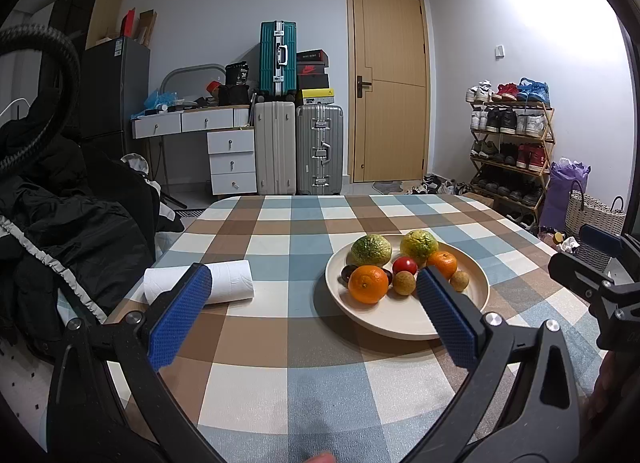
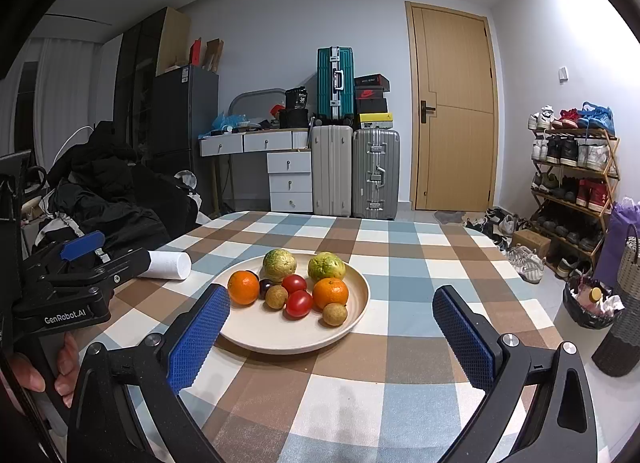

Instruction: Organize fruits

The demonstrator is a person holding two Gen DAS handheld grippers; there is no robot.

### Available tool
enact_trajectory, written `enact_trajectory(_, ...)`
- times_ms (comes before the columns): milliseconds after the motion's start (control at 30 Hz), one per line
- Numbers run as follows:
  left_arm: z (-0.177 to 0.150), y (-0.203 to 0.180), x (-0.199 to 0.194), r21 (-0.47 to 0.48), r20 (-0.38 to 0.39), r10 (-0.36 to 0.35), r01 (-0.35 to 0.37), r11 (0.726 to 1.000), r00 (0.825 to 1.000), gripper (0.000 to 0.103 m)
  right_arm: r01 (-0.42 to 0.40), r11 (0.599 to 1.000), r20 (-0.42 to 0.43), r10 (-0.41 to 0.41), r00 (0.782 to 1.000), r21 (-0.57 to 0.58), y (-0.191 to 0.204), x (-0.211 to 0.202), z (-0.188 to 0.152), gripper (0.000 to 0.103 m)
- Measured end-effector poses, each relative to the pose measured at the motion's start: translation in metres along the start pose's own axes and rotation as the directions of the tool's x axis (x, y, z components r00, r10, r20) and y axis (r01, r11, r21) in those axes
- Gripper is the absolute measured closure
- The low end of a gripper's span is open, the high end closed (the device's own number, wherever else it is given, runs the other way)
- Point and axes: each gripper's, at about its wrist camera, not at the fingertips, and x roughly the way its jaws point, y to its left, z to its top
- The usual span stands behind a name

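Pale walls enclose the room, and a wooden door [image 2: 454, 111] is set in the far wall. Three suitcases [image 2: 354, 171] are stacked beside a white drawer desk [image 2: 280, 167]. A shoe rack [image 2: 572, 179] is placed along the right wall, a dark fridge [image 2: 184, 115] on the left. The worktop [image 2: 400, 247] is covered by a checked cloth.

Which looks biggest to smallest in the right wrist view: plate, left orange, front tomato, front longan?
1. plate
2. left orange
3. front tomato and front longan: too alike to rank, and the longan sits slightly nearer the camera.
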Motion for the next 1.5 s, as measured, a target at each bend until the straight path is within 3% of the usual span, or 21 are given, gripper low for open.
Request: enact_trajectory(1500, -0.0012, -0.0004, 0.0010, 0.001, 0.001, -0.004, 0.004, 1.000, 1.000, 0.001, 0.000, 1.000, 0.000, 0.000, 1.000, 0.001, -0.0004, 0.0001, -0.0003, 0.000)
